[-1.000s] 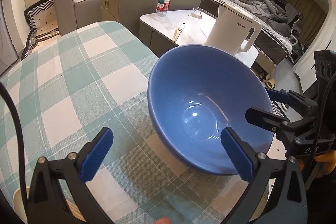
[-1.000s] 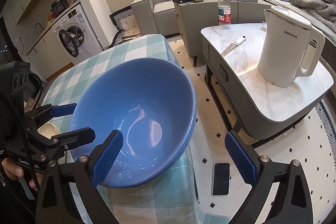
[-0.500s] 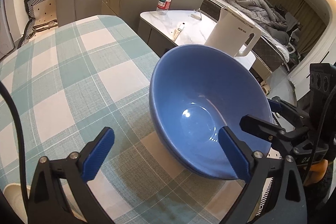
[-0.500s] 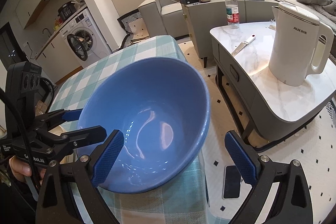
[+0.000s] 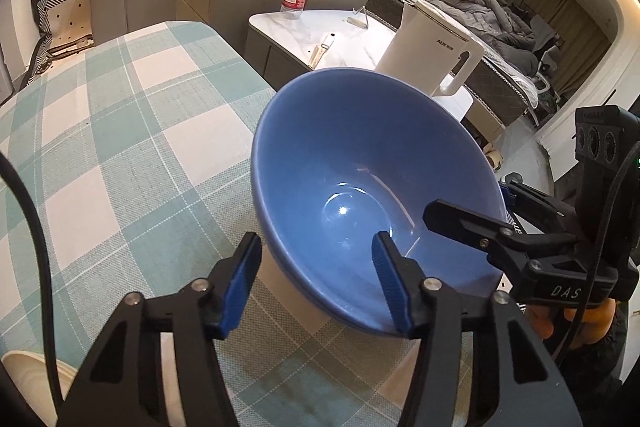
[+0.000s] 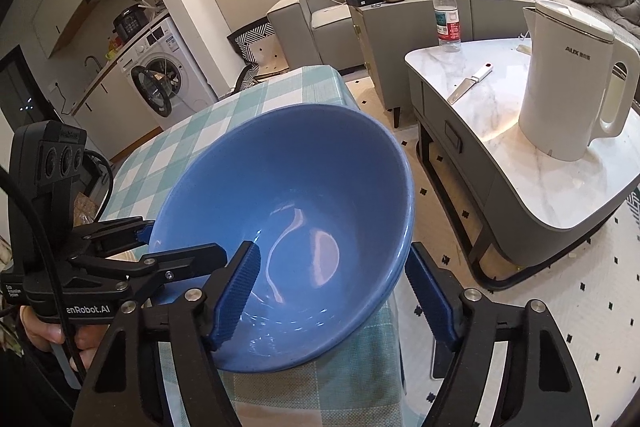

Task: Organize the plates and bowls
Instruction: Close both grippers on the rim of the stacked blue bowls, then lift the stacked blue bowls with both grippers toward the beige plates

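Observation:
A big blue bowl [image 5: 360, 163] [image 6: 288, 195] sits on the checked tablecloth [image 5: 120, 131] at the table's right edge; a second blue rim seems nested under it. My left gripper [image 5: 316, 281] [image 6: 180, 239] straddles the bowl's near wall, one pad outside and one inside. Its jaws are closing, with a small gap still showing at the pads. My right gripper [image 6: 332, 293] [image 5: 472, 201] straddles the opposite wall the same way, also closing, its outer pad close by the rim. A hand holds each gripper.
A cream dish [image 5: 28, 367] lies at the near left corner of the table. Beyond the table edge stands a marble side table [image 6: 520, 187] with a white kettle [image 6: 572, 83], a water bottle [image 6: 446, 15] and a knife [image 6: 468, 85]. A sofa stands behind it.
Both grippers' jaws have narrowed from wide open onto the bowl's walls. The bowl and both hands have stayed in place.

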Demonstrator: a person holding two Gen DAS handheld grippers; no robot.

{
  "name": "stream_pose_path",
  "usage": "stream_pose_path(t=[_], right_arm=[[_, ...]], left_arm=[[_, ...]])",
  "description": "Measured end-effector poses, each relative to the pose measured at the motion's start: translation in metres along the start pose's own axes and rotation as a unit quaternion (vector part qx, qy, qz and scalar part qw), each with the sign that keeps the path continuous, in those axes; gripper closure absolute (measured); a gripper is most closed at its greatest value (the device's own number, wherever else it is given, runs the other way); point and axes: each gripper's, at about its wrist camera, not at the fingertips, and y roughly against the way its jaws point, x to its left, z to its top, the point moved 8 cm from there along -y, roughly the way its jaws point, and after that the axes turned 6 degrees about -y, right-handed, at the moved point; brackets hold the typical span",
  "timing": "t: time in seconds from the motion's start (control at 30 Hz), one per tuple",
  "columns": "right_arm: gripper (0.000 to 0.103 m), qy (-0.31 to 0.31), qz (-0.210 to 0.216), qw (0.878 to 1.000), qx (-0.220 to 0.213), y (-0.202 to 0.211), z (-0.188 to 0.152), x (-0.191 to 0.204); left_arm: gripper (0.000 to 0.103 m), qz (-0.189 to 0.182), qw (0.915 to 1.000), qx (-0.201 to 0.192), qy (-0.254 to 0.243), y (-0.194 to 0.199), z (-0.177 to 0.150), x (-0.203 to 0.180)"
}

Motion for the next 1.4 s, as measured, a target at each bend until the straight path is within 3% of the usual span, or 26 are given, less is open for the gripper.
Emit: stream_pose_path(t=[0.33,1.4], right_arm=[[0.031,0.006,-0.005,1.0,-0.006,0.004,-0.001,0.005],[0.031,0.014,-0.015,1.0,-0.015,0.013,-0.006,0.01]], left_arm=[[0.055,0.008,0.9999,-0.003,-0.006,0.0,0.001,-0.001],[0.057,0.024,0.9993,-0.02,-0.019,0.02,-0.004,-0.004]])
